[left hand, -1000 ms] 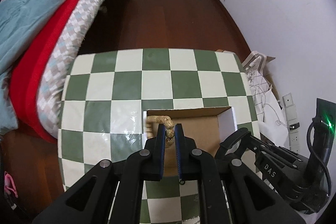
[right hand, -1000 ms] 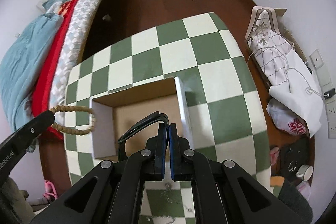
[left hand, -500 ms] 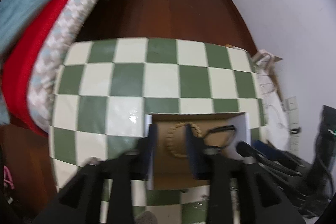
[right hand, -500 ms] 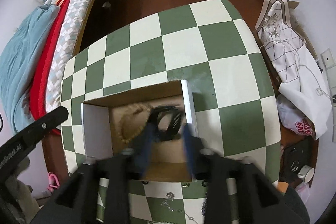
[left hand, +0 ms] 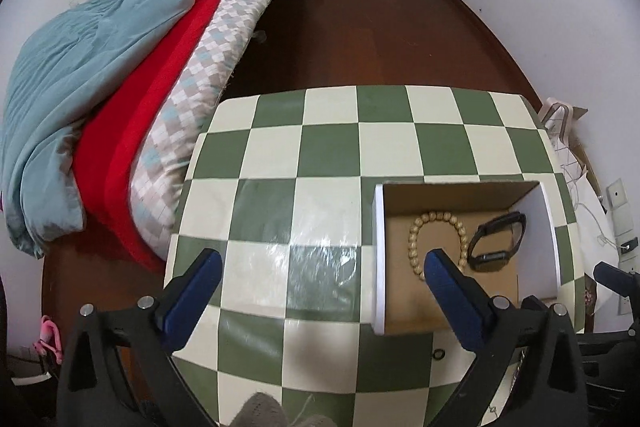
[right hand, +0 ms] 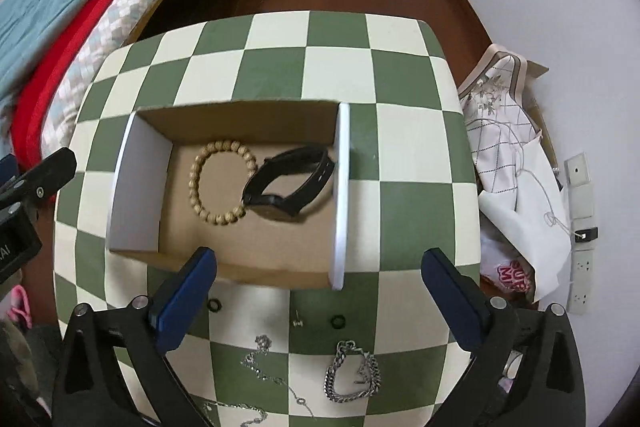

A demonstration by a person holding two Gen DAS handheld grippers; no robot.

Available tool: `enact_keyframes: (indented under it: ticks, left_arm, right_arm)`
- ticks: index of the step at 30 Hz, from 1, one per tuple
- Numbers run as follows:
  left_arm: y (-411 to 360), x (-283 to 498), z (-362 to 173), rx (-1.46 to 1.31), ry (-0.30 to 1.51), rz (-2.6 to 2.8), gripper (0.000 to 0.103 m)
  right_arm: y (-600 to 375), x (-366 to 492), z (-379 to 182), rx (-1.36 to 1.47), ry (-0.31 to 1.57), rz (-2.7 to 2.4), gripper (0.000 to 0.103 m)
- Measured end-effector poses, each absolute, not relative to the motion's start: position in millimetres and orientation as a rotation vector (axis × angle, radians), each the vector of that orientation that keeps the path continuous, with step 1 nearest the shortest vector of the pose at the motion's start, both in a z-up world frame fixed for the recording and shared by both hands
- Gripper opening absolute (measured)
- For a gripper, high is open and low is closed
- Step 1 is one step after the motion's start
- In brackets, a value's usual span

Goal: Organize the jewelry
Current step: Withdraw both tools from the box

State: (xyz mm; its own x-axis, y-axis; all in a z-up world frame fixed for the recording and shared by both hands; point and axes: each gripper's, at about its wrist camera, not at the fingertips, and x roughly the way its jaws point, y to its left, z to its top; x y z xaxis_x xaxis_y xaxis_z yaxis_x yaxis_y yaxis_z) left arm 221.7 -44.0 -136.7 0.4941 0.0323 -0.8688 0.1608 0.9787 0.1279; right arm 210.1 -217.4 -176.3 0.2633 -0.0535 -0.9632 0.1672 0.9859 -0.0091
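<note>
An open cardboard box [right hand: 340, 187] [left hand: 378, 247] sits on the green-and-white checked table [right hand: 340, 39] [left hand: 280, 147]. Inside lie a wooden bead bracelet [right hand: 198, 179] [left hand: 416, 227] and a black watch [right hand: 292, 179] [left hand: 496, 239], side by side. My left gripper [left hand: 320, 267] is open and empty, above the table left of the box. My right gripper [right hand: 320, 267] is open and empty, above the box's near wall. In front of the box lie a silver chain bracelet [right hand: 352, 375], thin silver chains [right hand: 256, 359] and two small dark rings [right hand: 215, 305] [right hand: 337, 321].
A bed with teal, red and checked covers [left hand: 120, 67] stands left of the table. Bags and papers [right hand: 516, 187] and a wall power strip [right hand: 580, 267] are at the right. Dark wood floor [left hand: 360, 27] lies beyond the table.
Both grippers were shut, the left on the bead bracelet and the right on the watch. Both opened over the box, left the items inside, and drew back and up.
</note>
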Motion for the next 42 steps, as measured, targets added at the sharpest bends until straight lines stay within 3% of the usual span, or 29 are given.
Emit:
enact_keyframes:
  ticks: [14, 31, 42]
  left_arm:
    - [-28, 172, -110, 0.176, 0.992, -0.068, 0.103]
    - [-14, 93, -42, 0.158, 0.811, -0.087, 0.103]
    - [-7, 66, -45, 0.131, 0.803, -0.079, 0.103]
  right_arm:
    - [-209, 168, -131, 0.079, 1.162, -0.203, 0.103]
    - [-182, 86, -49, 0.041, 0.969, -0.199, 0.103]
    - [-182, 49, -31, 0.091, 0.929, -0.183, 0.103]
